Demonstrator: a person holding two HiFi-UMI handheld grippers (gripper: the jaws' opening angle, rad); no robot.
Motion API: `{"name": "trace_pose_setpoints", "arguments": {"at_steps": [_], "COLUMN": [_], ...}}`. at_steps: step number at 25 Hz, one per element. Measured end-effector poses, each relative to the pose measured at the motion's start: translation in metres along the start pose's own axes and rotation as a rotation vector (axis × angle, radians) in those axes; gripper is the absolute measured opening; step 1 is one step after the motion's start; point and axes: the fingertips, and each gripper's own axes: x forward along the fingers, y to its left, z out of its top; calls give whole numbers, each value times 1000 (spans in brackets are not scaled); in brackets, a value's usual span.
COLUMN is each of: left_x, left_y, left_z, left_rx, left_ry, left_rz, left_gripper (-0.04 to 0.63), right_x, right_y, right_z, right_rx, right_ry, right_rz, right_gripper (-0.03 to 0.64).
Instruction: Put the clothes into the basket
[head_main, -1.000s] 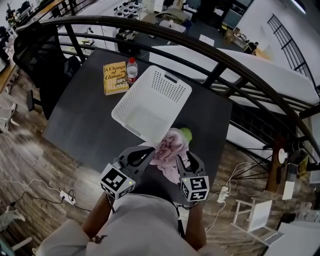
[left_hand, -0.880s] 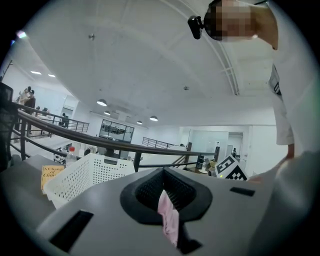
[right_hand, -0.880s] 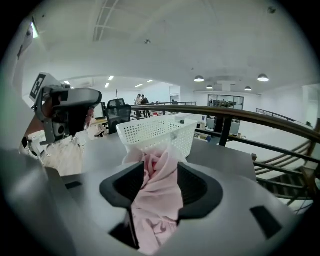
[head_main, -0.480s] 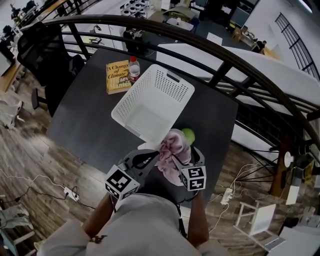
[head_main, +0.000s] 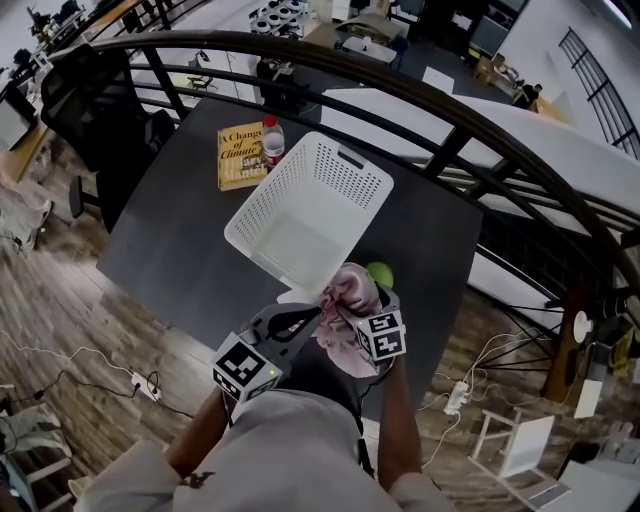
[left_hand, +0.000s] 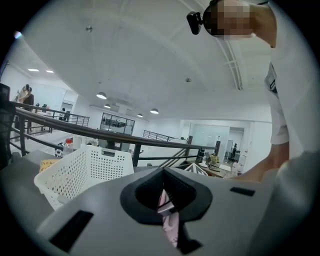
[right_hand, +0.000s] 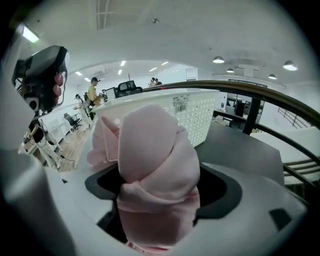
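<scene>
A bunched pink garment (head_main: 350, 292) hangs at the near corner of the white perforated basket (head_main: 345, 178), which lies tilted on the dark table (head_main: 180, 240). My left gripper (head_main: 308, 322) is shut, pinching a fold of the pink garment (left_hand: 170, 227), with the basket (left_hand: 85, 170) ahead to its left. My right gripper (head_main: 366, 303) is opening. A thick roll of the garment (right_hand: 155, 160) stands between its wide jaws, with dark gaps at both sides. The basket (right_hand: 200, 112) rises just behind the roll.
A green ball (head_main: 380, 273) lies by the basket's near right side, right behind the garment. A yellow book (head_main: 240, 155) and a red-capped bottle (head_main: 271, 140) sit at the table's far left. A dark curved railing (head_main: 450, 100) runs beyond the table.
The right gripper has moved in and forward under the garment and its jaws have spread. The pink bundle has risen slightly toward the basket's corner. The left gripper keeps its pinch.
</scene>
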Motion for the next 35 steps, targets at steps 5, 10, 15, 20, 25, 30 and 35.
{"name": "trace_pose_setpoints", "arguments": {"at_steps": [5,10,15,20,25,30,35], "left_x": [3,1,-3,-8,-14,-19,-25], "left_y": [-1,0,-2,-6,-6,-7,-5], "left_z": [-1,-6,-6,-3,-4,-1,1], "left_rx": [-4,-6,-3,1,5,1,-17], "left_ry": [5,23,16,-7,-6,-20,-35], "left_rz": [-5,-2,1,2,10,21,53], "left_gripper": [5,5,5,5,5,5,5], "right_x": [7,5,-4,-26,-53,-82,-115], "right_y": [11,18,20,25,44,52,56], "right_z": [-9,-12,-11,-2,8,21,46], "right_rx": [-5,-18,45,146,219,275,302], "right_ry": [28,39,1,-85,-175,-269,-374], "right_rz": [26,-4,1,32,52,61,70], "right_gripper": [238,61,51,49,48,46,46]}}
